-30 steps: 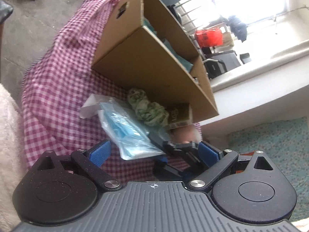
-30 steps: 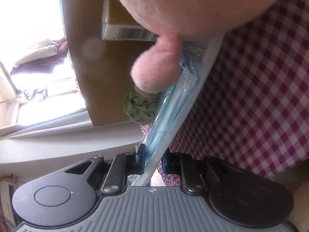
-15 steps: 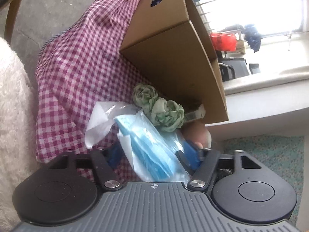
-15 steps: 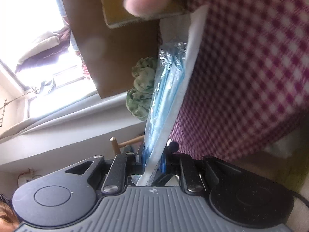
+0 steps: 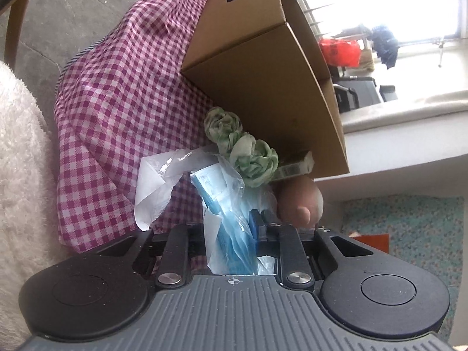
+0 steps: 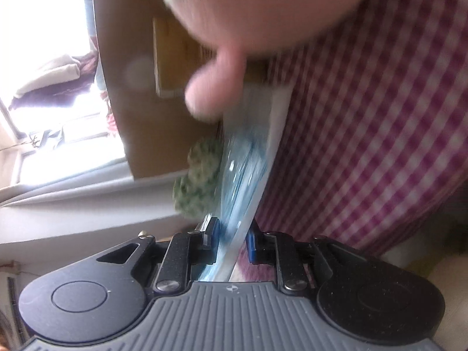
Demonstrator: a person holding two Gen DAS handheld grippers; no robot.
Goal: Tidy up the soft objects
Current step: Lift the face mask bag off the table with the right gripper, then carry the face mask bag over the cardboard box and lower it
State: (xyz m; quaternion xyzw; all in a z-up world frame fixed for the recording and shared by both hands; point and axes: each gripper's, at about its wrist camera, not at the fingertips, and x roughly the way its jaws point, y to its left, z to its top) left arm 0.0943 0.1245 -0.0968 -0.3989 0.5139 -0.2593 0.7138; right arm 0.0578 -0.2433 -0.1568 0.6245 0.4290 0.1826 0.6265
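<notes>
Handover step in hand: your left gripper point(image 5: 231, 228) is closing on the plastic pack of blue masks point(image 5: 226, 201) beside the cardboard box point(image 5: 263, 82) as your right gripper point(image 6: 232, 234) opens around it; next, confirm the left grip before the right withdraws.

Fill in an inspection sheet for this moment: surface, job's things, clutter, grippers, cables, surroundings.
Surface: checked cloth.
Job's things: mask pack in clear plastic; green scrunchie beside the cardboard box.
Clutter: small carton under the box; pink plush, blurred.
Grippers: left gripper closing on the pack; right gripper opening, pack between its jaws.
Cables: nothing seen.
Surroundings: bright window, white ledge, patterned rug.
</notes>
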